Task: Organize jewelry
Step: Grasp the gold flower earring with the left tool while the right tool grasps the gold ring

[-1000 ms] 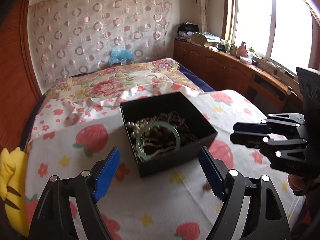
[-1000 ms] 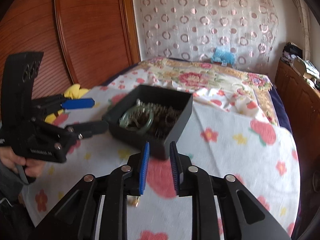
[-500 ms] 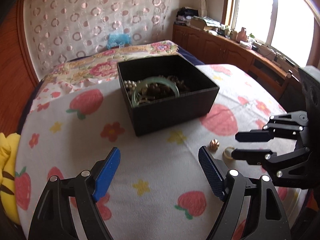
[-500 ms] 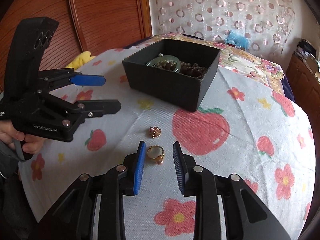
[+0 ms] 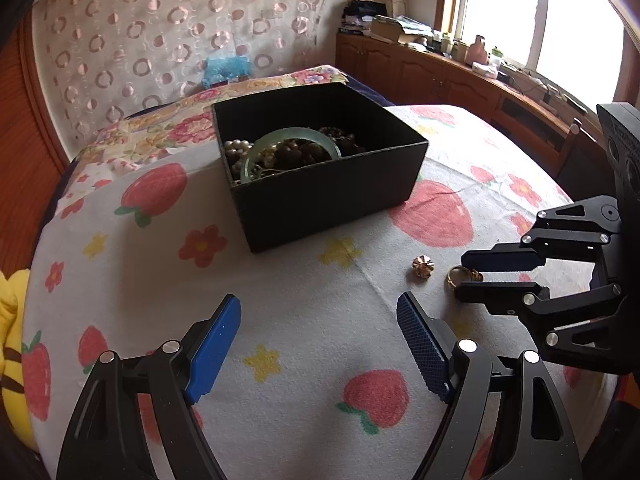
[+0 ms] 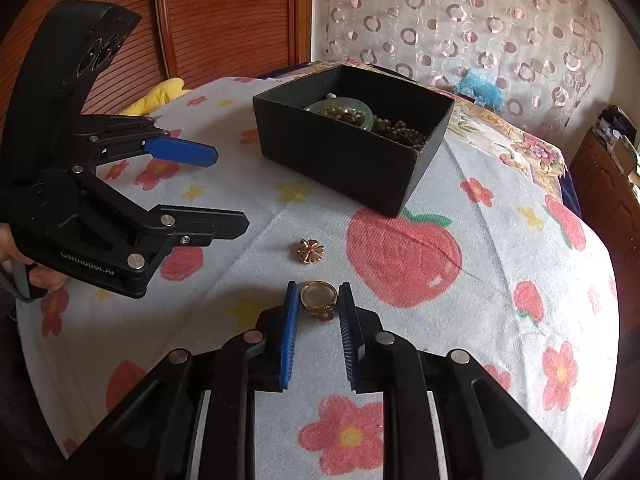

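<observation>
- On the strawberry-and-flower printed cloth (image 6: 500, 240), soft and finely ribbed, a gold ring (image 6: 319, 297) lies flat between the fingertips of my right gripper (image 6: 318, 300).
- My right gripper's jaws have just been closing; the ribbed blue pads stand narrowly apart on either side of the ring, and I cannot tell whether they press on it yet.
- Seen from my left wrist, the same ring (image 5: 464, 276) sits between the right gripper's (image 5: 476, 278) two black fingers, low against the cloth.
- Just beyond the ring, apart from it, lies a small gold flower-shaped piece (image 6: 309, 251) with rounded petals; from the left wrist it shows as a ridged little knob (image 5: 423, 267).
- My left gripper (image 5: 318, 316) is spread wide with nothing between its blue textured pads, hovering over bare cloth nearer than the box; from the right wrist it (image 6: 228, 190) shows at the left, a hand (image 6: 36, 276) on its grip.
- Farther back stands a square black cardboard box (image 5: 332, 200), open-topped with matte straight walls.
- Inside the box rests a smooth pale-green bangle (image 5: 288, 140), tilted on a heap of dark round beads (image 5: 296, 156), with pearly white beads (image 5: 236, 148) at the left side.
- At the far left edge of the cloth a yellow plush thing (image 5: 10, 320) shows.
</observation>
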Demonstrator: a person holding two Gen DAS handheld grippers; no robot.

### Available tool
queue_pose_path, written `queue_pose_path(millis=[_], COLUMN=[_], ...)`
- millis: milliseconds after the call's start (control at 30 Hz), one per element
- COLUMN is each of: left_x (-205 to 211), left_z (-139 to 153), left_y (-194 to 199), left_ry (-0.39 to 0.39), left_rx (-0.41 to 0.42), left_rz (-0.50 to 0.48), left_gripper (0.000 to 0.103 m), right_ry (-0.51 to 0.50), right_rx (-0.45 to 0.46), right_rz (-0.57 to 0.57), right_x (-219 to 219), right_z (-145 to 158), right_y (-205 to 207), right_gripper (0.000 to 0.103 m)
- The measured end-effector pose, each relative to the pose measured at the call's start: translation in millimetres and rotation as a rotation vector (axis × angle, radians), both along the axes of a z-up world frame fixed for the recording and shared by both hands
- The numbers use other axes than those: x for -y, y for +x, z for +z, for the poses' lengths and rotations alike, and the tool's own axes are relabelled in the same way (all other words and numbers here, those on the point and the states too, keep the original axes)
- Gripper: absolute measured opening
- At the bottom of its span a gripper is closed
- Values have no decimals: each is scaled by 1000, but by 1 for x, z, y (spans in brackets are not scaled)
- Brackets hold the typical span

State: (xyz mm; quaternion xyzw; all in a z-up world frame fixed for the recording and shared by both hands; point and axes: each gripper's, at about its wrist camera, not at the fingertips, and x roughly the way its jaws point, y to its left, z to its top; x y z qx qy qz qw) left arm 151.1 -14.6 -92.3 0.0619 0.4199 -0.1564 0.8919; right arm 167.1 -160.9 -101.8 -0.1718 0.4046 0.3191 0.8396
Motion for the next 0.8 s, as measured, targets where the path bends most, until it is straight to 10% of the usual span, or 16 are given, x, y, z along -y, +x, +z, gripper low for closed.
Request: queue_pose_path(millis=[233, 800], left_x=[19, 59], left_z=[7, -1], left_y=[5, 15], left_ry=[-7, 29], left_rx=[4, -48], left_rz=[-52, -165], left_gripper=[75, 25], right_ry=[56, 104], right_rx=[26, 46], right_rz=[-62, -141], right_x=[23, 54], right_z=[12, 20], right_y=[8, 18], right_gripper=[22, 22])
